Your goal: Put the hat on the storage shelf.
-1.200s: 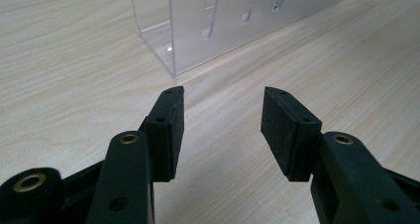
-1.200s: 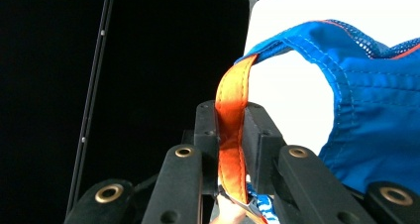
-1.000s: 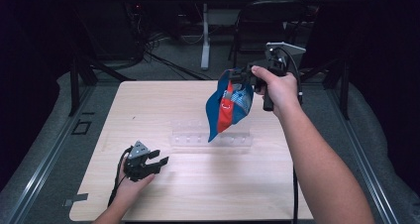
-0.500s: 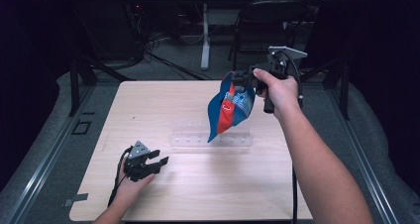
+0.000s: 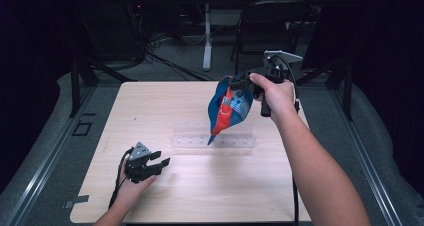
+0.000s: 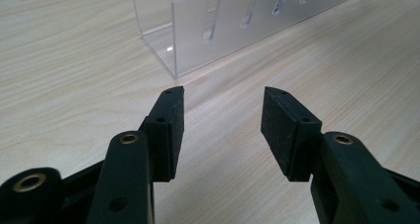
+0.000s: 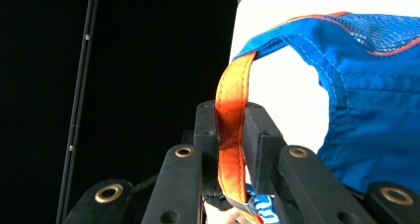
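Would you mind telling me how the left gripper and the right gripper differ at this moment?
The left gripper is open with nothing between its jaws; the right gripper is shut on the orange strap of a blue bag. The left gripper sits low by the wooden table, near the clear acrylic rack; the right gripper is raised above it. Both have black jaws and are hand-held.

Left gripper rests low with fingers apart; right gripper, raised, has fingers clamped together.
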